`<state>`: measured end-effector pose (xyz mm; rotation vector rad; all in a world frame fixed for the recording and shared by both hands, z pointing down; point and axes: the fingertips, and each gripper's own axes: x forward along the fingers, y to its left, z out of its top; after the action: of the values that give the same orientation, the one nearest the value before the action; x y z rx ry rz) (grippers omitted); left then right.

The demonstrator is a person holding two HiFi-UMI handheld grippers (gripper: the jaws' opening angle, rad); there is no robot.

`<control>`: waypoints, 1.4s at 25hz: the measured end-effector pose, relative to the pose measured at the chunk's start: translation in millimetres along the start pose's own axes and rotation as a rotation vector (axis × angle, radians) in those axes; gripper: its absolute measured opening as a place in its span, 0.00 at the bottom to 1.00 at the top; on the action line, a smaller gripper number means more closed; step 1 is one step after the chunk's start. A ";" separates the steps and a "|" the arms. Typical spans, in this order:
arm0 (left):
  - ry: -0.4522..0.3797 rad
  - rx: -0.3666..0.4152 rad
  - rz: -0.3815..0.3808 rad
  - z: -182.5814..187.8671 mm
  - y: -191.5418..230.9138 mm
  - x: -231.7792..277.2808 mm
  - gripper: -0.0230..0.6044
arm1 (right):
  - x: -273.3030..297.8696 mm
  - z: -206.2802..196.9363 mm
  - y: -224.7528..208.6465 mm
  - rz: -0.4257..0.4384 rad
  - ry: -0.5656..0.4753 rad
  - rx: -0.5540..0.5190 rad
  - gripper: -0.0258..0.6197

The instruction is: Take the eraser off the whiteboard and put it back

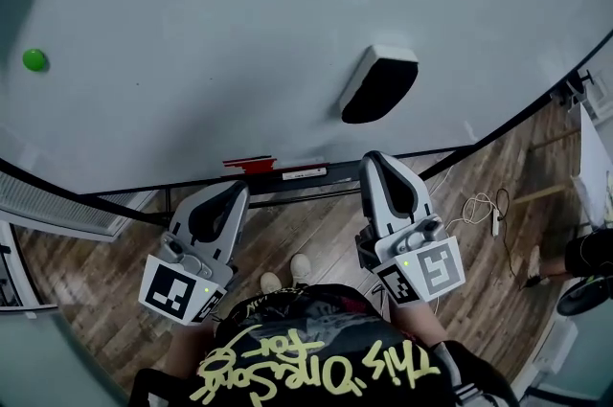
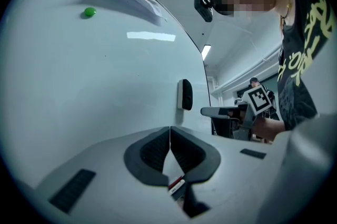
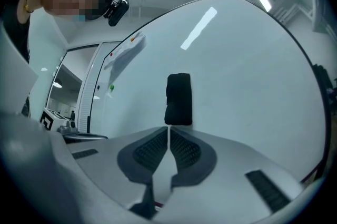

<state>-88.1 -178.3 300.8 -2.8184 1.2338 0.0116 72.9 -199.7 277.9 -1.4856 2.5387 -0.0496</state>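
A wide whiteboard (image 1: 192,22) fills most of what we see from the head view, with wooden floor (image 1: 316,228) showing below its lower edge. The eraser (image 1: 379,85) clings to the board right of the middle, its pale back against the surface and its dark side outward, and nothing touches it. Our right gripper (image 1: 375,158) points toward the board just below the eraser and apart from it. In the right gripper view its jaws are pressed together with nothing between them, and the eraser stands straight ahead above their tips. Our left gripper (image 1: 238,191) is held further left, its jaws also closed and empty. A red marker (image 1: 251,165) lies on the board's ledge between the two grippers. A green magnet (image 1: 34,60) sits on the board at the far left.
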 end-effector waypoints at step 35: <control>0.009 -0.040 0.021 -12.7 26.3 -19.9 0.05 | 38.6 63.8 -15.3 -0.135 -0.136 -0.034 0.44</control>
<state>-121.1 -182.2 312.7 -2.8420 1.2797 0.0252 79.8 -236.2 211.4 -1.6135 2.3415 0.0728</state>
